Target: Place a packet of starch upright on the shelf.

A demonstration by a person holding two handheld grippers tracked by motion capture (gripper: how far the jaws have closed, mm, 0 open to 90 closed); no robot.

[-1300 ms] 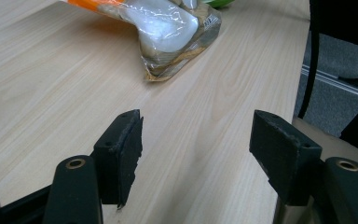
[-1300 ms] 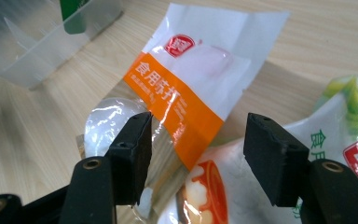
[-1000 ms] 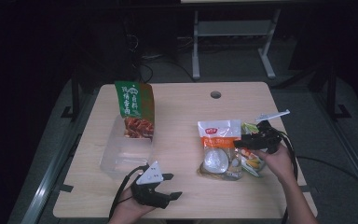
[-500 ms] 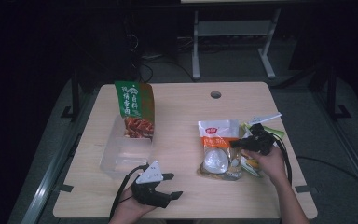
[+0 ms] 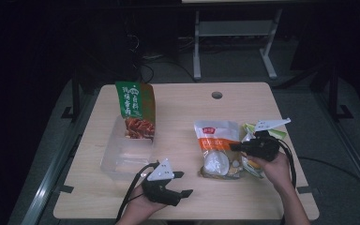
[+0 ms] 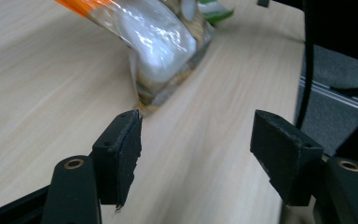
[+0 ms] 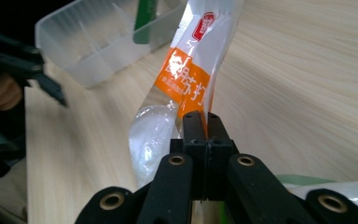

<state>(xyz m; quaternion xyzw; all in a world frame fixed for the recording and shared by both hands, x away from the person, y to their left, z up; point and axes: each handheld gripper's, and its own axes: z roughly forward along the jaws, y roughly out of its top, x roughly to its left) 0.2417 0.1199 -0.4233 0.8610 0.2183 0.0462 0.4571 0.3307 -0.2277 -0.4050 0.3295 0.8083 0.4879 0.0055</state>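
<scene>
We find the right gripper (image 7: 200,140) clamped on one thin edge of the orange-labelled snack bag (image 5: 217,149) at centre-right of the high view, the left gripper (image 6: 196,154) wide and empty, and we judge the slick film may slip or tear when lifted.

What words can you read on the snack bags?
Green bag: big white Chinese characters, too blurred to read.
Clear bag with the orange band, pinched in the right tongs: white Chinese characters on the orange, not sharp enough to quote.
Its red logo: too small to read.
</scene>
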